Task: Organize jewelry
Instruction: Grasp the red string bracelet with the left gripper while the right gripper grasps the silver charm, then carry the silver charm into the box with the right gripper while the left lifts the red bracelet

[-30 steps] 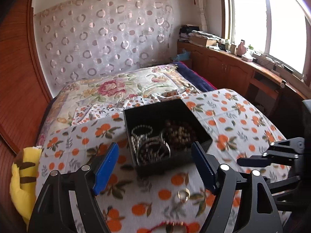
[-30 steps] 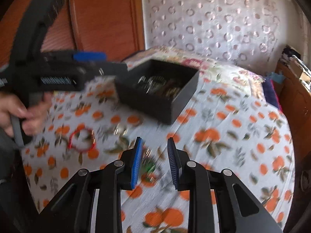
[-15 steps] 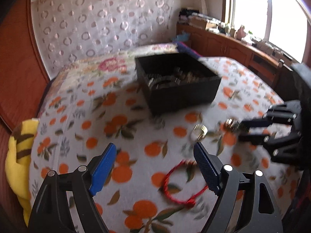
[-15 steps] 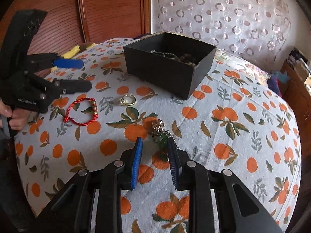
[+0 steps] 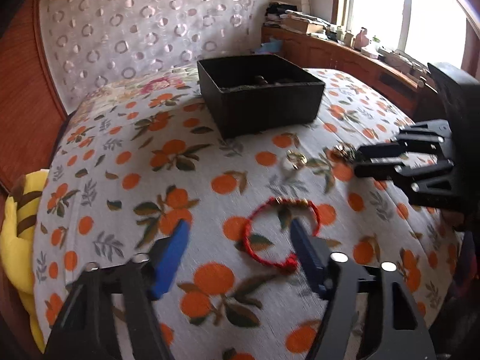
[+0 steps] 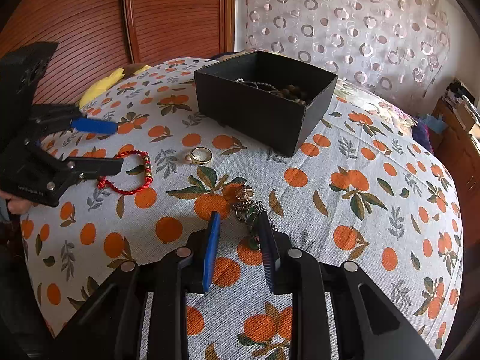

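A black jewelry box (image 5: pixel 261 96) (image 6: pixel 264 102) holding beads and chains stands on the orange-print cloth. A red cord bracelet (image 5: pixel 279 234) (image 6: pixel 132 174) lies in front of it, with my open left gripper (image 5: pixel 240 249) (image 6: pixel 105 147) right over its near side, one finger inside the loop. A gold pearl ring (image 5: pixel 295 159) (image 6: pixel 199 156) lies beyond it. A metal pendant with green stones (image 6: pixel 249 210) (image 5: pixel 342 151) lies at the tips of my open right gripper (image 6: pixel 240 234) (image 5: pixel 357 159), just left of the right finger.
The table (image 6: pixel 375 210) is round with its cloth falling away at the edges. A yellow plush (image 5: pixel 18 225) sits at the left edge. A bed (image 5: pixel 138 87) and patterned curtain lie behind, a wooden sideboard (image 5: pixel 345 51) under the window at right.
My left gripper has come down and forward from over the box to the red bracelet. My right gripper has lowered onto the pendant and opened wider.
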